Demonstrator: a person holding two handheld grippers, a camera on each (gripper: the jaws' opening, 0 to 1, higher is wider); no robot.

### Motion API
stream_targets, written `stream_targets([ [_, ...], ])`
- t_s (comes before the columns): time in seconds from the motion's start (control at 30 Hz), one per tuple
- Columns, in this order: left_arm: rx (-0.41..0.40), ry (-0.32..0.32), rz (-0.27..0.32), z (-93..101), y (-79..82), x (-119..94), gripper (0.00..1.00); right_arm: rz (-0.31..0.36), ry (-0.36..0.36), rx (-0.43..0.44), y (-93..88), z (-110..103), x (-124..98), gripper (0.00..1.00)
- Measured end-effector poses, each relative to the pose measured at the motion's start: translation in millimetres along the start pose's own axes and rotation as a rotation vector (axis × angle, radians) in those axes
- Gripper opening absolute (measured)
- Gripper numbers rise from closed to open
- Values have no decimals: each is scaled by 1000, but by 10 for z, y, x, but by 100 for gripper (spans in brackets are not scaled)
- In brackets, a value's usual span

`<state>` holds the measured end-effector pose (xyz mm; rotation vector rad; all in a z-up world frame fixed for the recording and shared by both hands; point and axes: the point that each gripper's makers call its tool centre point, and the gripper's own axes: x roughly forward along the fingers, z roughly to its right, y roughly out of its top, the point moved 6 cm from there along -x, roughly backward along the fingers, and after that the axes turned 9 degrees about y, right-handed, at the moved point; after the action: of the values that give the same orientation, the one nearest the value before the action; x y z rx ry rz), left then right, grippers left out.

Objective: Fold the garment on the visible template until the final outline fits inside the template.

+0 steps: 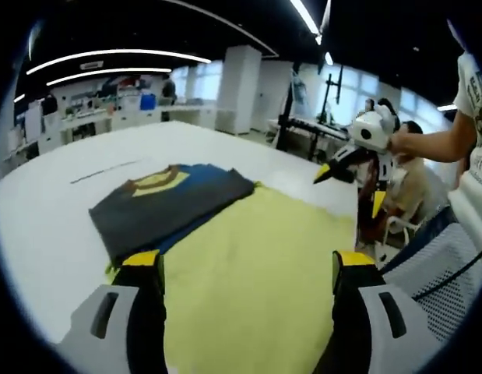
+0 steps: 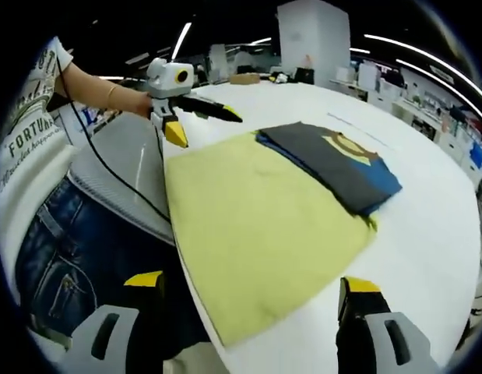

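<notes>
Garment [image 1: 172, 204]: folded gray-and-blue shirt lies at 11 o'clock on yellow template [image 1: 256, 273], overhanging its far edge | my left tongs [image 1: 248, 269] released, empty | my right tongs [image 2: 252, 288] released, hovering clear so the outline stays visible

White printed tee [image 2: 30, 140], seemingly denim jeans [image 2: 61, 249].

Both views face each other (obliquely) above the shared yellow template [image 1: 256, 273].
</notes>
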<state>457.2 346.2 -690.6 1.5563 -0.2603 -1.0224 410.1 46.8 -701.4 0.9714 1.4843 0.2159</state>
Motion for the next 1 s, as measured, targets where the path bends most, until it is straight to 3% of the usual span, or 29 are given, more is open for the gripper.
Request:
stream_targets([
  [0.3,77,7,-117,12,-390,-320,68,-67,3,-77,-121,-73,12,69],
  [0.43,171,7,-172,37,-534,-447,58,-86,9,-88,-176,-94,47,62],
  [0.7,269,7,-246,100,-702,-538,50,-116,1,-127,-252,-89,76,49],
  [0.83,319,14,-283,103,-758,-547,46,-161,1,-146,-322,-98,105,48],
  [1.0,320,17,-308,119,-805,-562,42,-186,-15,-171,-355,-105,140,47],
])
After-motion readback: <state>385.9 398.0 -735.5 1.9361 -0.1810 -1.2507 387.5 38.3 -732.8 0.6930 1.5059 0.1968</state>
